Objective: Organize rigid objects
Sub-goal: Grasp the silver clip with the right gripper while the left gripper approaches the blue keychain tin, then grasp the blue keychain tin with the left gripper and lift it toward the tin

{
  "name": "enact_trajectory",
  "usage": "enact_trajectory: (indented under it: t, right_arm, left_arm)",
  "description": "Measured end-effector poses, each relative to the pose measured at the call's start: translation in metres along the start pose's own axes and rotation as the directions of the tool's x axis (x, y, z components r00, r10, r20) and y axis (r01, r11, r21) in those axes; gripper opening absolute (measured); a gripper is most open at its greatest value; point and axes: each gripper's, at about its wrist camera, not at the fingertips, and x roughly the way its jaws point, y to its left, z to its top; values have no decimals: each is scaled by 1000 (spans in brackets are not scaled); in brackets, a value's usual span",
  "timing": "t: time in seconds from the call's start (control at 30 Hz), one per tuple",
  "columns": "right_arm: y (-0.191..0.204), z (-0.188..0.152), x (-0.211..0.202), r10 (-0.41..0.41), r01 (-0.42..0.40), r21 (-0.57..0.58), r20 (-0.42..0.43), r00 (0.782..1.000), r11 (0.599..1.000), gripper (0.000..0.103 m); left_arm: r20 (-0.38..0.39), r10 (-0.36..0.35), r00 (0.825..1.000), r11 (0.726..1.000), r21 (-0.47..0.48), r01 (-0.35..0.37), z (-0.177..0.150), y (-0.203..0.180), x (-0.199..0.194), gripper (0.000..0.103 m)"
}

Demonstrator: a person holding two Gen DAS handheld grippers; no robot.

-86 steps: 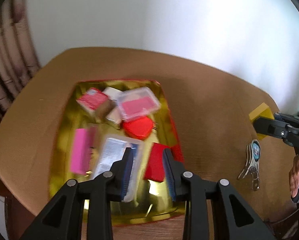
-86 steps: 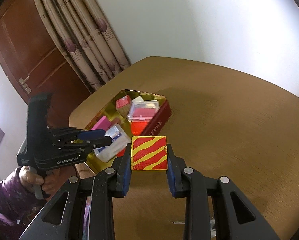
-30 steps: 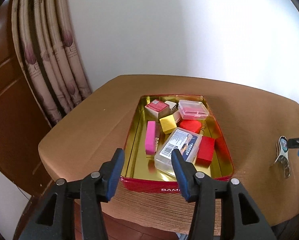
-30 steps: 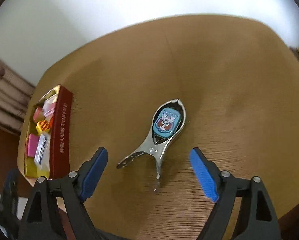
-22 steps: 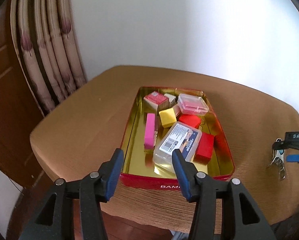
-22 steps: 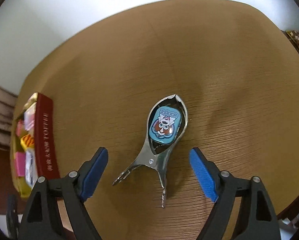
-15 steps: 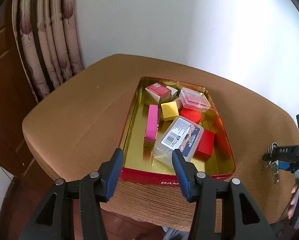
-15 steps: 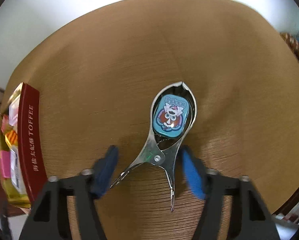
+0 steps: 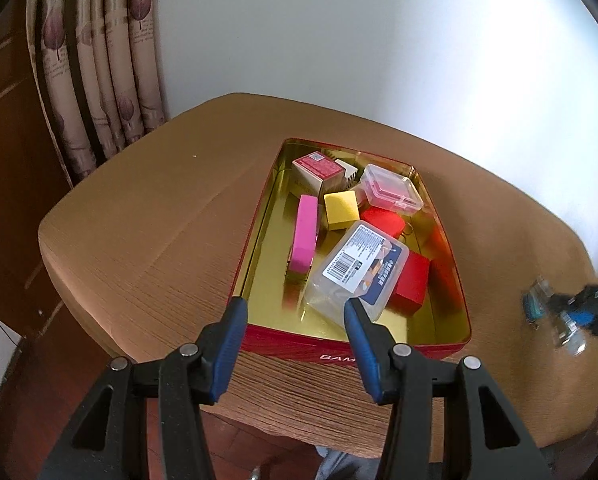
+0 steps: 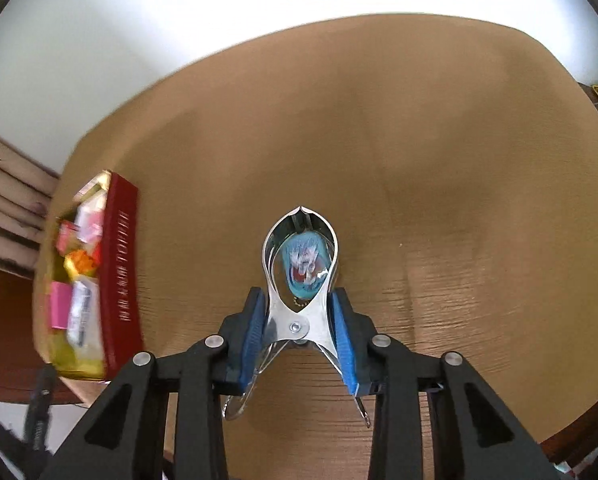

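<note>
**Metal spring clip: grasp at the pivot, transfer to the tin**

The metal spring clip (image 10: 299,300), a polished steel clamp with a blue cartoon badge (image 10: 304,266) showing inside its oval jaw loop, is located on the brown bench (image 10: 419,160), well apart from the red toffee tin (image 10: 119,276) at the left. The right hand-held gripper (image 10: 299,330) has just been closing, and its blue pads (image 10: 255,328) are now pressed against both sides of the clip at the pivot rivet; the clip is clamped between them.

The clip is judged stiff, light and slippery: smooth curved steel offers little friction. The narrow waist at the rivet is the preferred hold, since the flared handles behind it resist slipping forward. Squeezing the handles is to be avoided, as the jaws would spring open.

The left hand-held gripper (image 9: 295,340) is held about half open and empty, just before the tin's near wall (image 9: 339,354). The tin already contains a clear labelled case (image 9: 359,272), a pink block (image 9: 305,240), a yellow cube (image 9: 341,210) and red boxes.
</note>
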Motion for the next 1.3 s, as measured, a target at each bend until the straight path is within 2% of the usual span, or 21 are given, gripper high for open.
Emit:
enact_trajectory:
  t: [0.13, 0.23, 0.3, 0.37, 0.53, 0.6, 0.7, 0.77, 0.83, 0.9, 0.93, 1.03, 1.1, 1.17, 1.3]
  right_arm:
    - [-18, 12, -22, 77, -78, 41, 30, 997, 996, 31]
    - [-31, 21, -33, 82, -85, 41, 67, 994, 996, 31]
    - [-43, 23, -40, 72, -75, 42, 79, 994, 996, 31]
    - [-57, 22, -40, 62, -65, 38, 79, 995, 997, 31]
    - [-82, 20, -25, 69, -72, 51, 53, 996, 996, 31]
    - [-92, 17, -23, 72, -74, 36, 50, 996, 997, 31]
    - [-100, 13, -21, 97, -99, 33, 58, 994, 995, 31]
    - [-107, 12, -25, 101, -102, 19, 68, 993, 995, 31]
    - [-110, 11, -25, 121, -122, 15, 71, 990, 992, 31]
    - [-115, 12, -25, 133, -134, 13, 75, 988, 991, 31]
    - [-120, 13, -26, 144, -146, 16, 78, 987, 989, 31]
    - [-132, 16, -26, 174, -177, 30, 85, 981, 984, 31]
    - [-140, 17, -26, 187, -190, 36, 89, 978, 981, 31]
    - [-149, 19, -23, 199, -203, 44, 89, 976, 978, 31]
    - [-159, 19, -18, 220, -225, 59, 83, 972, 972, 31]
  left_arm:
    - [20, 17, 1000, 999, 34, -17, -2, -9, -3, 51]
    - [46, 17, 999, 998, 67, -20, -3, -16, -8, 51]
    - [60, -39, 997, 996, 83, 34, -4, -22, -15, 51]
    - [57, -134, 989, 987, 94, 128, -3, -29, -23, 51]
    - [31, -315, 948, 937, 168, 306, -2, -72, -34, 57]
    - [8, -341, 940, 917, 222, 330, -2, -98, -29, 57]
    - [-102, -408, 907, 856, 302, 419, 3, -154, -9, 58]
    - [-139, -406, 903, 840, 332, 429, 7, -184, 5, 58]
    - [-173, -396, 902, 838, 335, 432, 13, -209, 25, 58]
    - [-232, -394, 889, 834, 316, 452, 18, -229, 46, 58]
    - [-264, -375, 889, 841, 307, 446, 19, -239, 57, 58]
    - [-297, -324, 898, 868, 284, 408, 19, -254, 78, 58]
    - [-319, -307, 897, 877, 271, 397, 18, -259, 87, 58]
    - [-316, -314, 895, 876, 267, 402, 16, -264, 87, 58]
    - [-299, -275, 914, 862, 344, 372, 11, -280, 88, 58]
